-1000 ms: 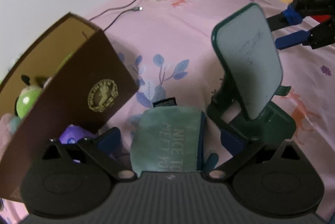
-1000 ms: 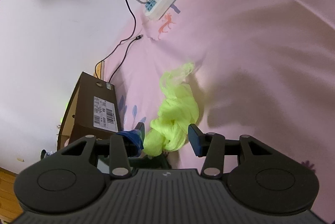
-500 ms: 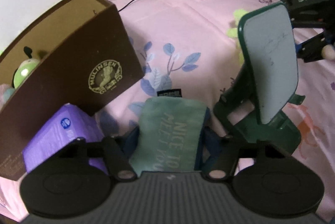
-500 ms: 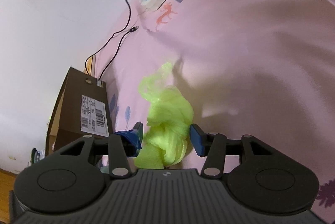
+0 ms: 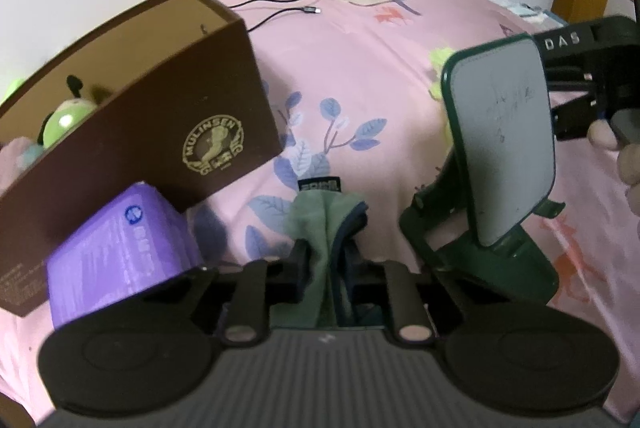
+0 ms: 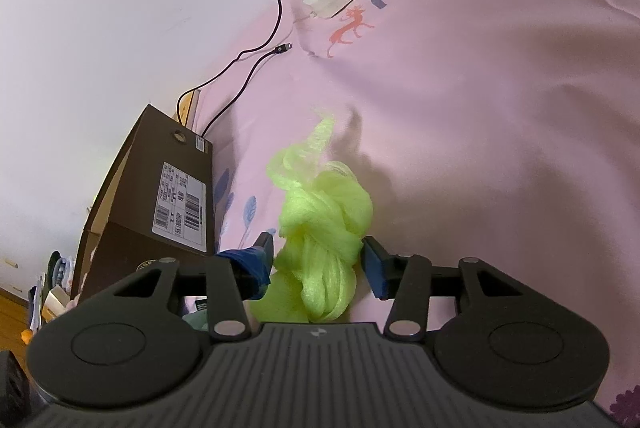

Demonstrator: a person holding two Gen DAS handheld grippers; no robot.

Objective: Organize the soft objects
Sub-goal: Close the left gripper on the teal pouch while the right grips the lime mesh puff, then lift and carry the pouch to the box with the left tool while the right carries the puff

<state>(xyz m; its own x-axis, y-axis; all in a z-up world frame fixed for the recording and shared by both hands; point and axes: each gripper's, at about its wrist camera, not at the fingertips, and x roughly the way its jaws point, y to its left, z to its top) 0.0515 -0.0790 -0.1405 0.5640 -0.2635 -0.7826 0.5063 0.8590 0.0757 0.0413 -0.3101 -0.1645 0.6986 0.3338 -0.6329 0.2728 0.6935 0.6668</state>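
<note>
Left claw (image 5: 326, 260) is clamped on a green cloth (image 5: 320, 224) lying on the bed, its length running straight ahead; the brown box (image 5: 160, 132) sits up-left, close by.

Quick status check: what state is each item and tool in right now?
Left tool: shut on green cloth.
Right tool: closing, yellow mesh pouf between pads.
Brown shoebox: open, toys inside.
Charger cable: free end unplugged.
Phone stand: upright.
</note>
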